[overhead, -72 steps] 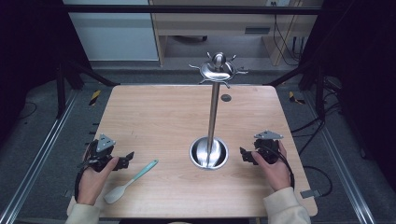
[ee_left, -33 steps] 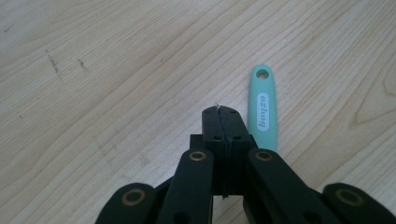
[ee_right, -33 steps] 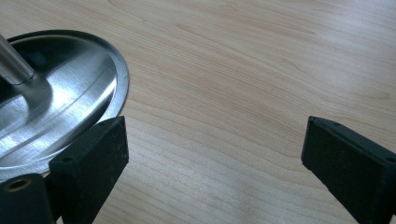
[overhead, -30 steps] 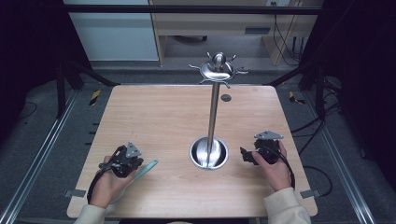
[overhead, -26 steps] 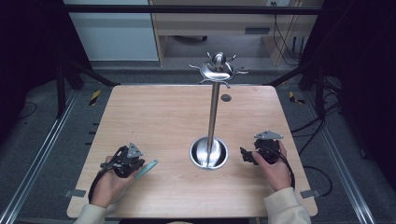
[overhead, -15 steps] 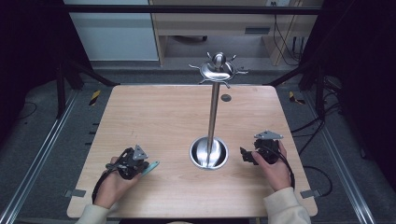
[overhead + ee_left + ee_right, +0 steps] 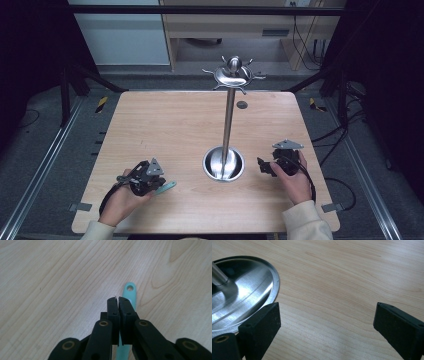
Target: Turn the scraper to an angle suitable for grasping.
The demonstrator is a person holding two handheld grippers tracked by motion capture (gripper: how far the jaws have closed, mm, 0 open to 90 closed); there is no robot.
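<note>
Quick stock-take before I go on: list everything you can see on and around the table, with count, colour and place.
table: 1, light wood, centre of the high view.
stand: 1, silver metal, round base right of table centre, upright pole, hooked top.
utensil: 1, teal, flat on the table near the front left, holed handle end past the left jaws, which are closed over its handle.
disc: 1, dark, small, on the table's far side behind the stand.
cables: several, black, on the floor at the back right.
left gripper: 1, black, front left, jaws closed.
right gripper: 1, black, front right beside the stand's base, jaws wide apart, nothing between them.
hands: 2, one on each gripper, pale sleeves.
</note>
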